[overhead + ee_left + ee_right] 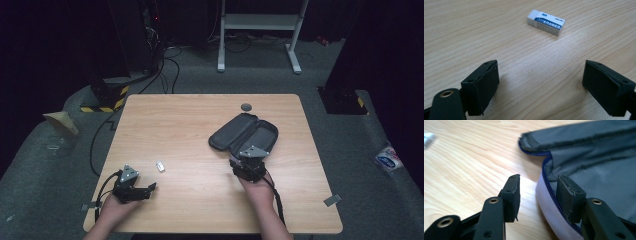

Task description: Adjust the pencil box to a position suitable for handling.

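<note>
Two hands come in from the near edge of the table [190,115], each holding a claw. On the person's left, the left claw [150,189] sits low over the wood near the front left corner, pointing toward the middle. Its jaws stand wide apart with nothing between them, only bare table. Just ahead of it, clear of both jaws, lies a small white eraser [546,22] with a blue printed band, flat on its broad side and at a slant to the claw.

Further right, the right claw [249,161] is at the near rim of an open dark pencil case [243,134], which lies spread flat in two halves right of the table's middle. In the right gripper view the jaws straddle the case's zipped edge [549,195]: one jaw is outside over the wood, the other inside over the grey lining. They are partly closed, with a gap left on the outer side, so the rim is between them but not pinched. A small round dark disc [246,107] rests on the table beyond the case, near the far edge.
</note>
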Available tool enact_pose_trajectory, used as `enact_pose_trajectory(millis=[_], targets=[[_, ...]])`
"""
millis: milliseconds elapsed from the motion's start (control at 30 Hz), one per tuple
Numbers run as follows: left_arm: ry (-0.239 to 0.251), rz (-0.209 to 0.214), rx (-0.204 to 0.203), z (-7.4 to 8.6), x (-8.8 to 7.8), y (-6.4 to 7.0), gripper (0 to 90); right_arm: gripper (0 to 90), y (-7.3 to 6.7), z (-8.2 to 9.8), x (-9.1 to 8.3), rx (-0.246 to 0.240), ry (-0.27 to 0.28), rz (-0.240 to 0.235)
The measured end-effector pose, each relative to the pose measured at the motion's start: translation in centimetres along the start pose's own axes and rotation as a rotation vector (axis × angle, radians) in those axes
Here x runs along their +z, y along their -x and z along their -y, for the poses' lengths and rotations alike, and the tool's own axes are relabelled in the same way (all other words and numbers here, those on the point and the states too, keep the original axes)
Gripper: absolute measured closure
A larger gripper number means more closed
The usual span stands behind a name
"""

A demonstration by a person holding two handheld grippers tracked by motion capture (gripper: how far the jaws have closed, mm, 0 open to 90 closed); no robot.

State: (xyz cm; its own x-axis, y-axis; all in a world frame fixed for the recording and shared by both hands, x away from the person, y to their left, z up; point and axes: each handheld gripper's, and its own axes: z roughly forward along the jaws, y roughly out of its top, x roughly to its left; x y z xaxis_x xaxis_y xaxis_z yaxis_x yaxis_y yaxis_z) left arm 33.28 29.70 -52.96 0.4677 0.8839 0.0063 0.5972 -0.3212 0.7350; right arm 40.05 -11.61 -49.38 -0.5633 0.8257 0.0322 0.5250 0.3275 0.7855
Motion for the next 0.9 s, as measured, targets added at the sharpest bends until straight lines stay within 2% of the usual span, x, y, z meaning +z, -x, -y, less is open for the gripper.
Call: enact_pose_trajectory(millis=[200,333,367,400,433,467,533,600,667,733,867,900], targets=[[0.0,-0.003,0.001,0.1,-0.1,0.1,14.7,51.1,-3.0,0.5,0.2,-0.014,0.033,-0.047],[-0.001,-0.002,-0.001,0.1,-0.2,0.1,15.0,49.4,-5.0,0.2,0.6,-0.046,0.039,-0.089],[-0.001,-0.002,-0.001,0.1,-0.2,0.1,15.0,49.4,-5.0,0.2,0.6,-0.046,0.039,-0.089],[-0.001,-0.001,0.002,0.1,-0.1,0.1,15.0,48.9,-5.7,-0.1,0.6,-0.052,0.044,-0.121],[-0.001,-0.001,0.002,0.1,-0.1,0.1,15.0,48.9,-5.7,-0.1,0.6,-0.052,0.044,-0.121],[0.0,-0.001,0.002,0.1,-0.1,0.1,15.1,48.2,-6.2,-0.7,0.2,-0.073,0.069,-0.134],[0.002,-0.001,0.003,0.1,-0.2,0.1,15.5,47.8,-6.1,-1.3,-0.6,-0.092,0.09,-0.124],[0.005,-0.002,0.005,0.1,-0.2,0.2,17.5,48.1,-5.2,-1.8,-1.6,-0.086,0.106,-0.089],[0.015,0.006,0.009,0.3,-0.4,0.5,20.8,48.9,-3.6,-2.0,-2.4,-0.078,0.109,-0.032],[0.022,0.016,0.019,0.3,-0.5,0.6,24.9,49.6,-1.2,-2.1,-2.9,-0.043,0.1,0.032],[0.027,0.029,0.037,0.4,-0.6,0.6,30.4,52.8,4.7,-1.8,-3.8,0.031,0.061,0.16],[0.027,0.029,0.037,0.4,-0.6,0.6,31.4,52.8,4.7,-1.8,-3.8,0.031,0.061,0.16]])
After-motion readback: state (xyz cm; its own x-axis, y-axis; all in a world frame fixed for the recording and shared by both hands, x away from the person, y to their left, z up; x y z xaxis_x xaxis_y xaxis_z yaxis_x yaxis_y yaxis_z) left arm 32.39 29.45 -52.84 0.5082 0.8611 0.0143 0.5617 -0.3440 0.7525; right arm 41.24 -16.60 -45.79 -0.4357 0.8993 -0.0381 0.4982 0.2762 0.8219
